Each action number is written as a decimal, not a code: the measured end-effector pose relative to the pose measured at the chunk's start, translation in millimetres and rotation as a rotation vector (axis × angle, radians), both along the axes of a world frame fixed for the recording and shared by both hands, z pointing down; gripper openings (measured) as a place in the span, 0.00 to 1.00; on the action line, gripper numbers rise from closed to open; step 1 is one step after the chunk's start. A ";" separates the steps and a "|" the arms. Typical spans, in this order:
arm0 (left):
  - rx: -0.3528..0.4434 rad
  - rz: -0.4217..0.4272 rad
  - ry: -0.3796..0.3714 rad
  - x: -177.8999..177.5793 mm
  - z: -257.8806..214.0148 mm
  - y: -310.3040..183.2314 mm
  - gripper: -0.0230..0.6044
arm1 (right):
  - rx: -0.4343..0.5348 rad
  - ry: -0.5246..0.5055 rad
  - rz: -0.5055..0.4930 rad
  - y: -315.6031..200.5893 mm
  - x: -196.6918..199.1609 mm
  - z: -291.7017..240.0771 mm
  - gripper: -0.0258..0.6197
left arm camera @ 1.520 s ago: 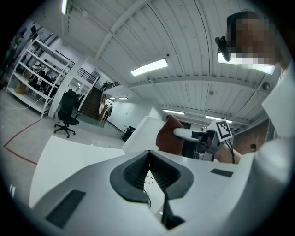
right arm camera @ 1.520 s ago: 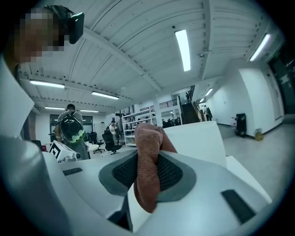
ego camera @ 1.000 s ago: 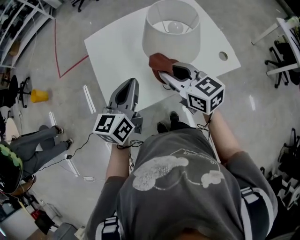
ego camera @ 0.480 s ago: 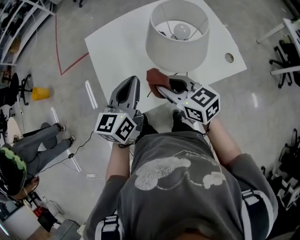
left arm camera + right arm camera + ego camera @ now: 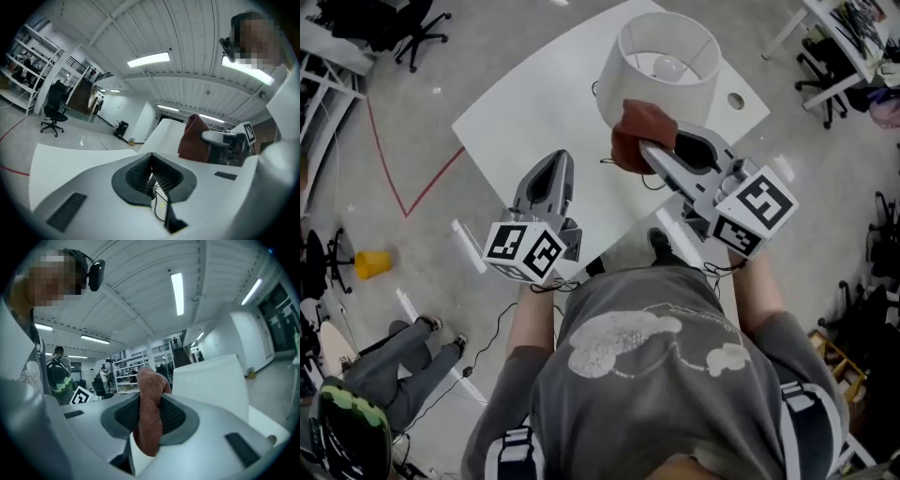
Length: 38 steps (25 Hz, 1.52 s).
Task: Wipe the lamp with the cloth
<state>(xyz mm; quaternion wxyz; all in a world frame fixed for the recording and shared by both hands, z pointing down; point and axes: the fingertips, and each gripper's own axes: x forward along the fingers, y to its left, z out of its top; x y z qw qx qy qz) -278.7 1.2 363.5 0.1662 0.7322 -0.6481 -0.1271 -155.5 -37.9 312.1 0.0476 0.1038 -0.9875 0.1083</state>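
In the head view, we are holding the right gripper (image 5: 654, 155) out toward the upper middle of the frame. Its jaws are clamped on the rust-brown cloth (image 5: 639, 134), bunched at the tips so a soft wad leads the way. The cloth is lying over the lower near wall of the lamp (image 5: 694, 94), which is standing at the top centre on the white table (image 5: 534, 103). It looks to be against the shade, though we cannot be sure of contact from here. The left gripper (image 5: 553, 169) is waiting at centre left, well apart from the lamp. We are probably keeping it there so it does not crowd the wiping side.

In the left gripper view, the left gripper (image 5: 151, 171) is showing its ribbed jaws closed together at lower centre. Nothing is gripped between them, and only a thin dark cable is showing below. The cloth (image 5: 193, 140) is hanging at centre right beside the pale shade (image 5: 166, 133).

In the right gripper view, the right gripper (image 5: 151, 416) is pinching the cloth (image 5: 149, 390) at centre frame, with a fold standing above the jaws and a tail drooping below. The shade (image 5: 211, 380) is rising just right of it. We judge the wipe is under way on the shade's outer wall.
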 end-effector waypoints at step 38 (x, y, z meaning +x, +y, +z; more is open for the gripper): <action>-0.084 0.111 -0.080 -17.5 -1.8 0.8 0.05 | -0.279 0.091 0.247 -3.4 -52.8 110.7 0.19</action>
